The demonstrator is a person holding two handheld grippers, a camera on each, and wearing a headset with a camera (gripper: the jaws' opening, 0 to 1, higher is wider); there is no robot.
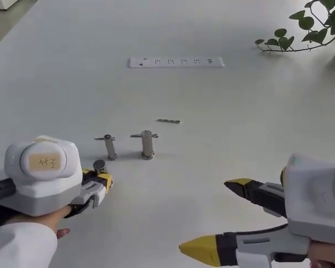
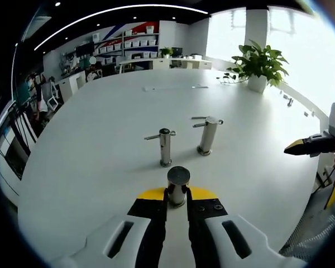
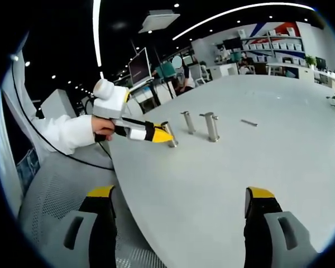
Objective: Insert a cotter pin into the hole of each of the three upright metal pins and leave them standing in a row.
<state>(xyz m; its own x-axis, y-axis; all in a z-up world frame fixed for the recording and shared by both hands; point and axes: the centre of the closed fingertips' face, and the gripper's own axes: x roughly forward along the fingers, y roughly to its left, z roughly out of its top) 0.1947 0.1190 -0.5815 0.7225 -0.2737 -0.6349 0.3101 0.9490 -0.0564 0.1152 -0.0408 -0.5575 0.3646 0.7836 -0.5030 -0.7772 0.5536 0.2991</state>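
Left gripper (image 2: pixel 177 196) is clamped on the third metal pin (image 2: pixel 178 181), upright at near left. Middle pin (image 1: pixel 110 146) and right pin (image 1: pixel 148 144) already have cotters in. Loose cotter pin (image 1: pixel 168 121) lies farther back. Right gripper (image 1: pixel 209 215) hangs wide open, near right.

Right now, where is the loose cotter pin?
In the head view, the cotter pin lies flat on the table, beyond the rightmost upright pin, before the power strip.

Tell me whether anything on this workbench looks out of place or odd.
One cotter pin lies loose on the table beyond the two metal pins that stand fitted with theirs. The third metal pin, upright in the left tongs, carries none. Nothing looks spilled or damaged.
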